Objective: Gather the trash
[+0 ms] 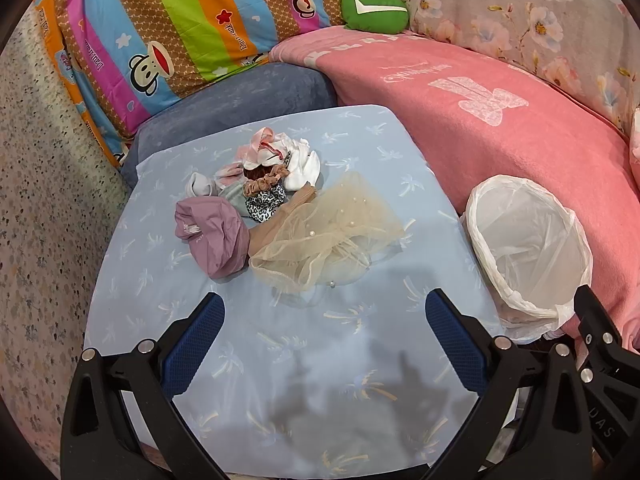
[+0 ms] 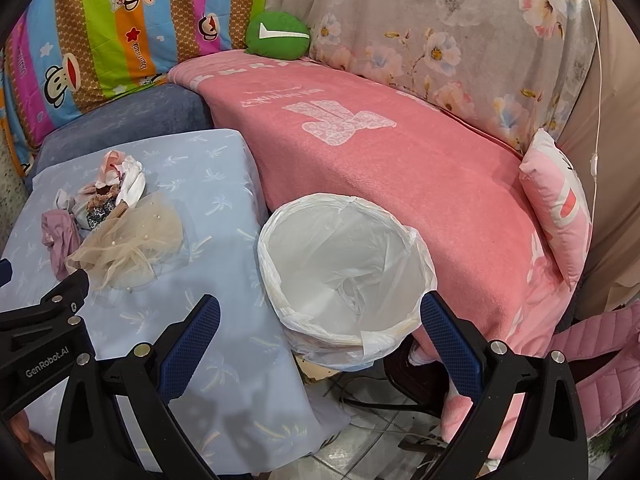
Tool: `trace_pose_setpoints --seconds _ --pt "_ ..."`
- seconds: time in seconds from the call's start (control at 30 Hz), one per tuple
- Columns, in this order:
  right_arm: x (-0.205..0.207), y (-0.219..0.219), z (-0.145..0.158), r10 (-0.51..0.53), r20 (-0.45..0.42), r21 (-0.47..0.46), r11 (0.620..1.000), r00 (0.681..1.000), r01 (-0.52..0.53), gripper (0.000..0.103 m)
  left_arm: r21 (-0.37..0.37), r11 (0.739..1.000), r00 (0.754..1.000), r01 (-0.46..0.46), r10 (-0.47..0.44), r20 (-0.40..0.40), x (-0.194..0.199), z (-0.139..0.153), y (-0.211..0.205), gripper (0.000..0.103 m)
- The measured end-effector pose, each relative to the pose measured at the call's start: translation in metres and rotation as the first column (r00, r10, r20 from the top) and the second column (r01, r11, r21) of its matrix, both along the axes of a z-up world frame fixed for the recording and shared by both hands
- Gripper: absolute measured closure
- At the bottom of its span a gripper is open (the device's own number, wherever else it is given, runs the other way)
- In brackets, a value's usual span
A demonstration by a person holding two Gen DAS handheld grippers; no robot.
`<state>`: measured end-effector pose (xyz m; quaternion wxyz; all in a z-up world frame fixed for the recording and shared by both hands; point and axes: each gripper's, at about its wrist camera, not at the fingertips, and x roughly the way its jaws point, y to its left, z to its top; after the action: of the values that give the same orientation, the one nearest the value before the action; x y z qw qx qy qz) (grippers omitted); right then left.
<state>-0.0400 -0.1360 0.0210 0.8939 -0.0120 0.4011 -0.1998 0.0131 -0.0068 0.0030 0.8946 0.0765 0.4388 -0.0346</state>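
A heap of small cloth items lies on the light-blue tablecloth (image 1: 304, 344): a beige tulle piece with pearls (image 1: 320, 240), a mauve cloth (image 1: 216, 240), a leopard-print scrunchie (image 1: 264, 202) and white and pink socks (image 1: 280, 156). My left gripper (image 1: 324, 312) hangs open just short of the tulle, holding nothing. A bin lined with a white bag (image 1: 528, 248) stands to the right of the table; its inside looks empty (image 2: 344, 264). My right gripper (image 2: 320, 316) is open over the bin's near rim, with the heap (image 2: 116, 224) off to its left.
A pink blanket (image 2: 400, 176) covers the sofa behind the bin, with a green cushion (image 2: 278, 34) and a pink pillow (image 2: 556, 200). A striped monkey-print quilt (image 1: 160, 32) rises behind the table. Tiled floor and cables (image 2: 372, 412) lie below the bin.
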Motion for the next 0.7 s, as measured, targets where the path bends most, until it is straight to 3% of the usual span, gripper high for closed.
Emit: trace_pose_setpoints --seconds 0.7 --pt "0.001 0.0059 0.0006 0.012 -0.006 -0.011 1.0 1.0 -0.012 0.006 -0.004 1.0 1.0 -0.006 0.006 -0.008 0.0003 -0.0001 0.0027 0.007"
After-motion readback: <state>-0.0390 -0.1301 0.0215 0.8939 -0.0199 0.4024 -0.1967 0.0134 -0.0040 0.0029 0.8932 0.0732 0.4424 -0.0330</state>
